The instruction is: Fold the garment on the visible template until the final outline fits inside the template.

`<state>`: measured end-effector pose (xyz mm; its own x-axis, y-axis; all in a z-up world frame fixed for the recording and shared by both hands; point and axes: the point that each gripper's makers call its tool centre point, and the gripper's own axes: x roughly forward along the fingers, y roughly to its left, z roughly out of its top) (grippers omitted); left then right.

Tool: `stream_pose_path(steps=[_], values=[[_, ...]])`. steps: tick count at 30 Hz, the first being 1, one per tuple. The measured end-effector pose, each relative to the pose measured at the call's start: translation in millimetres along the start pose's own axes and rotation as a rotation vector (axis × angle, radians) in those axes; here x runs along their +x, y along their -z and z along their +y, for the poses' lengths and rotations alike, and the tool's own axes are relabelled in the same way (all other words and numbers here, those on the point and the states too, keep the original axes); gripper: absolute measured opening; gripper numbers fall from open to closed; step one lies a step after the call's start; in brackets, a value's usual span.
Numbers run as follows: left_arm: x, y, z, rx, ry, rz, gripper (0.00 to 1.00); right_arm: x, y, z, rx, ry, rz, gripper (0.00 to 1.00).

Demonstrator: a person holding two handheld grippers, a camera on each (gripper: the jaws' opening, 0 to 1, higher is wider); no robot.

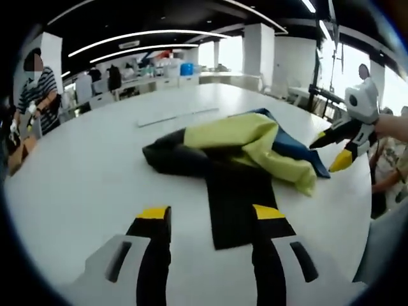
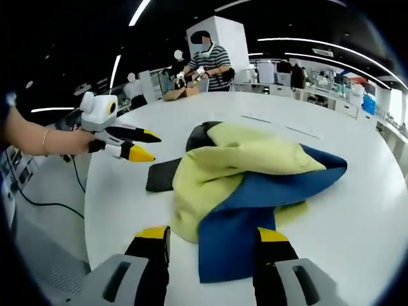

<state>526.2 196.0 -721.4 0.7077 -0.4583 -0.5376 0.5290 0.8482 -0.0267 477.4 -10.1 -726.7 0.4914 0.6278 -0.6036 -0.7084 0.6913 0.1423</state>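
You have barely started: the garment (image 1: 236, 153) lies in a loose, crumpled heap near the middle of the white table (image 1: 83, 185), yellow, blue and black panels bunched over one another, with no neat fold made yet. A flat black strip (image 1: 239, 207) runs out from under the heap toward your left gripper (image 1: 210, 220); it may be the template or part of the garment, and you cannot tell which from here. All the folding is left to do, and so is checking the outline against the template.

Your left gripper hangs just short of that strip, its jaws apart and holding nothing. Your right gripper (image 2: 213, 239) sits right at the blue edge of the heap, its jaws also apart, with blue cloth lying between them but not pinched.

The left gripper view gives you the black strip at full length, a pale line marked on the table (image 1: 178, 116) behind the heap, and the right gripper coming in from the far side. The right gripper view gives you the blue underside (image 2: 255, 210) spread wide toward you, a dark flap (image 2: 164, 174) poking out on the far side, and the left gripper with the hand (image 2: 60, 141) that holds it, off the table's edge. A person in a striped shirt (image 2: 207, 60) stands at the far end of the table.
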Motion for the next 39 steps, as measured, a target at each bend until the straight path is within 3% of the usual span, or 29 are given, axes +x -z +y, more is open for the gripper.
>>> stream_pose_path(steps=[9,13,18,23,26,28,35,39], values=[[6,12.6,-9.2,-0.045,-0.001,0.024,0.32,2,13.7,1,-0.044,0.061,0.013,0.29],[8,21.2,-12.9,0.016,-0.005,0.062,0.28,5,21.0,0,-0.100,0.103,0.037,0.23],[10,28.1,-16.1,0.056,-0.005,0.087,0.23,7,25.9,2,-0.098,0.124,0.040,0.13],[10,26.4,-13.8,0.095,-0.026,0.083,0.22,9,30.6,1,-0.114,0.146,0.063,0.07],[10,27.0,-13.4,0.070,-0.030,0.091,0.18,9,30.4,-3,-0.117,0.164,0.065,0.03],[11,28.3,-14.9,0.010,-0.028,0.101,0.17,9,30.0,-4,-0.108,0.175,0.064,0.02],[12,27.9,-13.1,-0.004,-0.045,0.107,0.16,9,29.4,-8,-0.111,0.207,0.056,0.00],[13,27.7,-14.4,-0.037,-0.046,0.098,0.02,9,29.7,-7,-0.134,0.205,0.059,0.00]])
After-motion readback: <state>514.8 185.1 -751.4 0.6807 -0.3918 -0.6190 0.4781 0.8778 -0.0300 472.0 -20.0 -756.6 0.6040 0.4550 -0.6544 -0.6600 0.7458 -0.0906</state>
